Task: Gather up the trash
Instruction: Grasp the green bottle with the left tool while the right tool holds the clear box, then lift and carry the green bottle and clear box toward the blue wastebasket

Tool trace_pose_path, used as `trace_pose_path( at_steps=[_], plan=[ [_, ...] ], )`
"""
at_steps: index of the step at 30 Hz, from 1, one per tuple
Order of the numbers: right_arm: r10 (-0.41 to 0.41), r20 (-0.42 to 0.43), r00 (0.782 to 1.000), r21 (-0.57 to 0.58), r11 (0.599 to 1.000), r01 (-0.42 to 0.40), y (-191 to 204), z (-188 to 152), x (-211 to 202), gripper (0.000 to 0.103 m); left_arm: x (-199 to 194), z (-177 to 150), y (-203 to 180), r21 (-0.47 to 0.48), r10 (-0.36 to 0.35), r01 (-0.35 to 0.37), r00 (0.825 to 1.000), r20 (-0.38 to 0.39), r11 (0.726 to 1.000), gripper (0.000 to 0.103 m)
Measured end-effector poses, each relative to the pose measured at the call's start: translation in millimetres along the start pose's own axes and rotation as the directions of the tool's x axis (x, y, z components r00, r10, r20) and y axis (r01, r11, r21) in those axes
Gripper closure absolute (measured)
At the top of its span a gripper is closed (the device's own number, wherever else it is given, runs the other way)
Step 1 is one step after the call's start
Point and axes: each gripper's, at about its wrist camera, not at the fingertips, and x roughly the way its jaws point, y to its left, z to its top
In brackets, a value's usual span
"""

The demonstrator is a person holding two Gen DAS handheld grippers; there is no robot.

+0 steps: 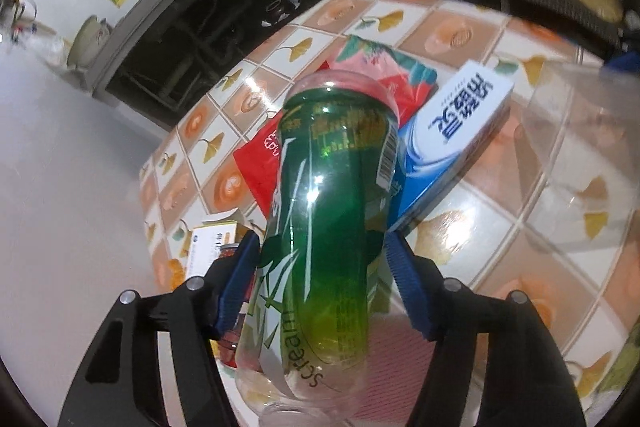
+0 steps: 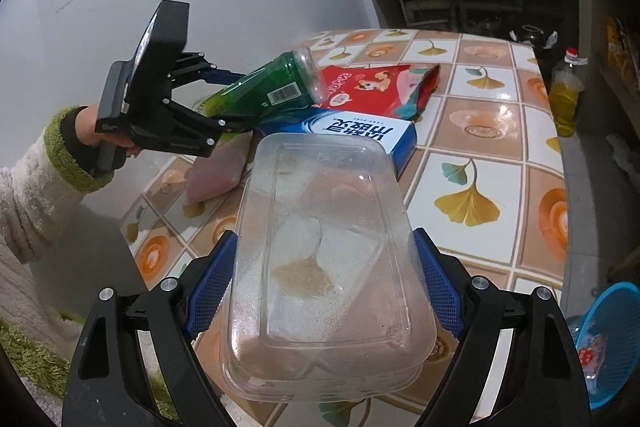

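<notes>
The left gripper (image 1: 320, 267) is clamped on a green translucent plastic bottle (image 1: 332, 187), whose long axis runs forward along the fingers, base outermost, raised over the tiled table (image 2: 480, 155). The right gripper (image 2: 324, 287) grasps a clear rectangular plastic food container (image 2: 324, 259) the same way. Ahead of both, on the table, lie a red snack bag (image 2: 372, 87) and a blue-and-white carton (image 2: 360, 131). A blue mesh basket (image 2: 612, 339) sits low to the right gripper's right, likely the drop point and nearer that hand.
</notes>
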Motion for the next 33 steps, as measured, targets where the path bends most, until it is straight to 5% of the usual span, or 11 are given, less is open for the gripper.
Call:
trace_pose_path(
  at_steps=[11, 33],
  plan=[
    [0.019, 0.018, 1.0, 0.015, 1.0, -0.02, -3.4, -1.4, -2.6, 0.022, -8.6, 1.6, -16.3, 0.084, 0.074, -0.075, 0.997, 0.021, 0.994, 0.042],
    [0.036, 0.043, 0.998, 0.01, 0.999, -0.036, 7.6, -0.8, -7.2, 0.022, -73.6, -11.7, 1.9, -0.057, 0.136, -0.13, 0.982, 0.134, 0.99, 0.043]
  ],
)
